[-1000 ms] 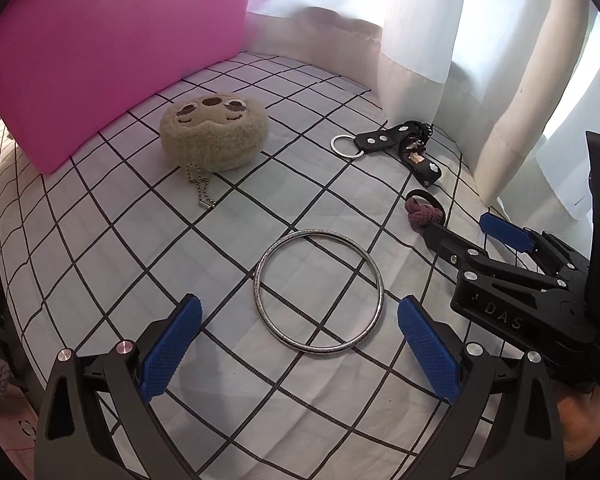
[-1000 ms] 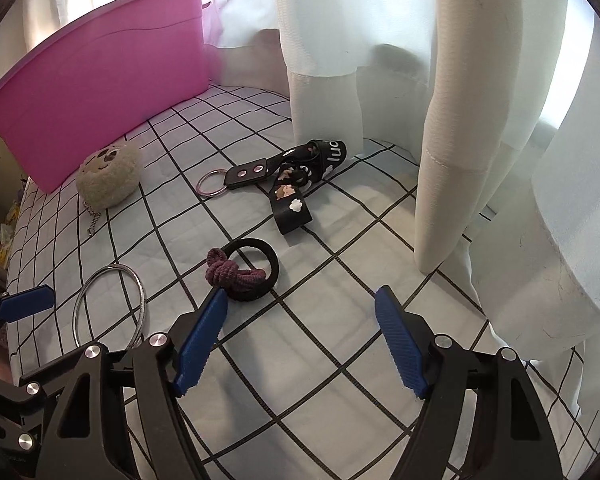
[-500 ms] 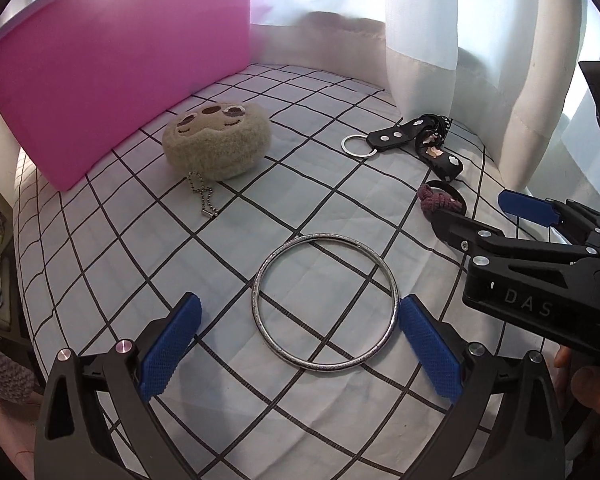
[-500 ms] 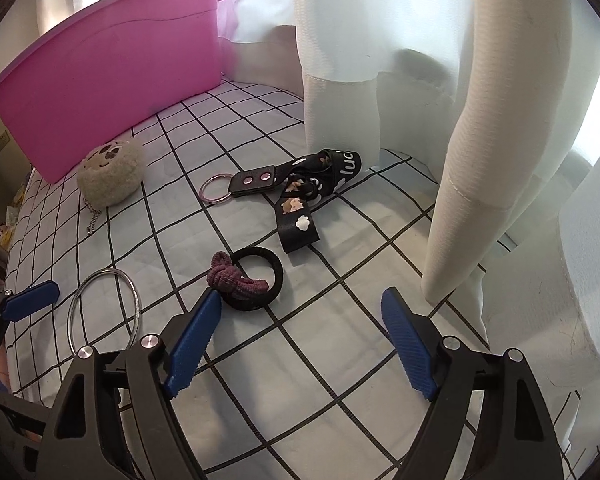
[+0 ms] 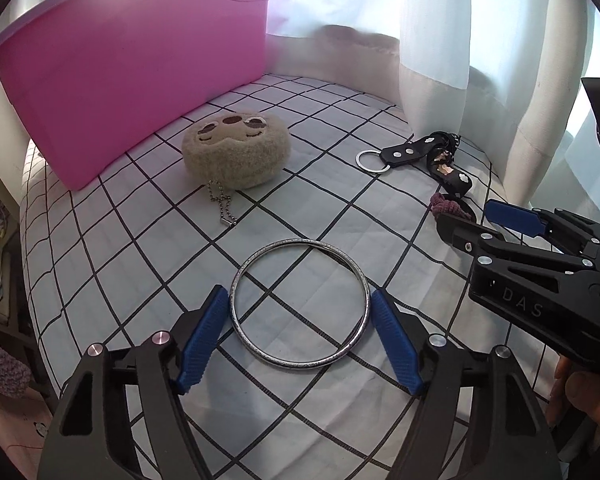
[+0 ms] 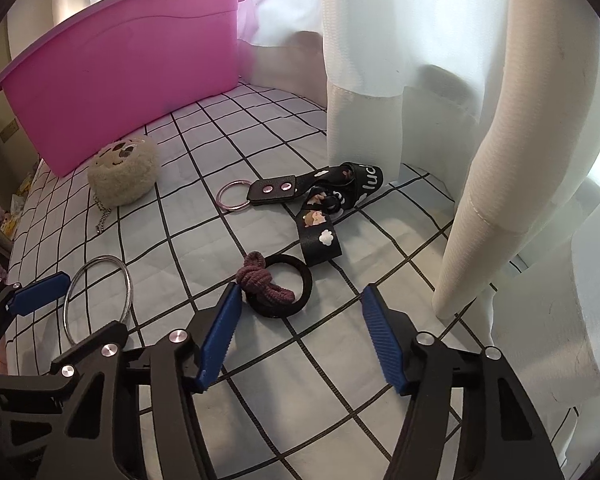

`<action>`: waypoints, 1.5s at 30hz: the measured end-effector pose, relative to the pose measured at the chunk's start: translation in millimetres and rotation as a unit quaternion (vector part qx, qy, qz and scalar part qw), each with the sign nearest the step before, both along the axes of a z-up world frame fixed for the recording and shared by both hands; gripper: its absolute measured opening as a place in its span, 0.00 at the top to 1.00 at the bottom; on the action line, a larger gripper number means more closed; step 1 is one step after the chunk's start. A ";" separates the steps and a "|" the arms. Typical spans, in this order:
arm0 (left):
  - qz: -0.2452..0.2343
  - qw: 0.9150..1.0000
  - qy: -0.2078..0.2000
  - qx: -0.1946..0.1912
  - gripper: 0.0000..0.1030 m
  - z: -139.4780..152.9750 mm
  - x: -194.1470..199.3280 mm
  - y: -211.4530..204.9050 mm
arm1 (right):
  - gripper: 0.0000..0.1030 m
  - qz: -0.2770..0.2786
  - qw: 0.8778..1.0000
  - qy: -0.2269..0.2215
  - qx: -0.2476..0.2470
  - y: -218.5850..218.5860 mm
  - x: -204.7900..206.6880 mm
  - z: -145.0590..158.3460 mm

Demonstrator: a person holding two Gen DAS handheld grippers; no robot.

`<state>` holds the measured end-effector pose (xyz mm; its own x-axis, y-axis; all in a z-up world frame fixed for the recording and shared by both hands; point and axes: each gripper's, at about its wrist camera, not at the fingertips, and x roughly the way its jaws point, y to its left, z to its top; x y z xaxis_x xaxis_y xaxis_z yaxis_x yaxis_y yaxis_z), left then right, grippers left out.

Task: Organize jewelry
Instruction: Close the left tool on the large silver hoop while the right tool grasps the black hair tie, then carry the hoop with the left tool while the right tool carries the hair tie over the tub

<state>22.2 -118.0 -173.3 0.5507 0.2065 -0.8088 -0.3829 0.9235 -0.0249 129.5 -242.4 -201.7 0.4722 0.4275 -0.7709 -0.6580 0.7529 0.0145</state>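
A silver bangle (image 5: 300,304) lies flat on the checked cloth. My left gripper (image 5: 298,338) straddles it, one blue pad close to each side of the ring, jaws partly closed. The bangle also shows in the right wrist view (image 6: 98,296). A black hair tie with a mauve knot (image 6: 278,290) lies just ahead of my right gripper (image 6: 300,344), which is open and empty, its left pad beside the tie. The right gripper also shows in the left wrist view (image 5: 496,220).
A pink tub (image 5: 132,64) stands at the back left. A beige plush keychain (image 5: 236,152) with a ball chain lies before it. A black strap keychain with a ring (image 6: 312,196) lies by the white curtain (image 6: 460,120) on the right.
My left gripper's jaws have narrowed around the bangle. Both grippers have moved forward and lower toward the cloth. The objects have not moved.
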 end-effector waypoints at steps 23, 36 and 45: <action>-0.029 0.998 -0.054 0.010 0.31 35.4 -27.6 12.3 | 0.82 -0.046 0.996 0.024 0.078 -23.0 -44.9 19.1; -0.039 0.993 -0.110 0.027 0.31 130.5 -49.4 29.7 | 0.82 -0.028 0.995 -0.005 0.095 -21.7 -72.5 100.0; -0.013 0.987 -0.155 0.033 0.31 209.7 -58.0 88.4 | 0.82 0.016 0.989 -0.050 0.139 19.7 -76.8 191.6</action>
